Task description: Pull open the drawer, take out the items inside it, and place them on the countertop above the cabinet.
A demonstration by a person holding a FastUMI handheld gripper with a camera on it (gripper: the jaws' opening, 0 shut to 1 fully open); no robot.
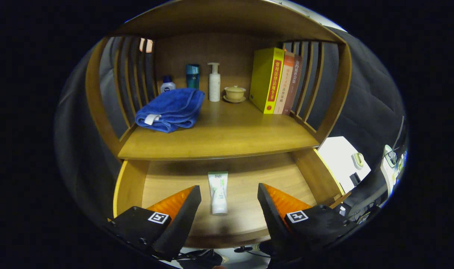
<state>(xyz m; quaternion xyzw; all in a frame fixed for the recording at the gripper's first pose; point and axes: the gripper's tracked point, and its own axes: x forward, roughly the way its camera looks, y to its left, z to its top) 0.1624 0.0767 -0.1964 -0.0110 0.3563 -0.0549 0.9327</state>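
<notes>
I have the gripper (229,196) at the bottom of the frame with its fingers spread wide and nothing held between them. Just ahead, lying in the gap between the two fingertips without touching either, is a white tube (218,192) with green print, its cap end pointing toward me. It rests flat on the wooden floor of the drawer (271,175), which stands pulled out in the lower middle of the frame, its side walls running off to either side.

Above the drawer, across the centre of the frame, is the countertop (227,140) of the cabinet. On its left part sits a folded blue towel (171,109). Behind the towel, against the back panel, I see a small white bottle with a blue cap (167,84), a teal can (192,76) and a white pump bottle (214,82). To the right of the pump bottle is a small lidded cup on a saucer (234,93). At the upper right, three books (277,80) stand upright against the slatted side.
</notes>
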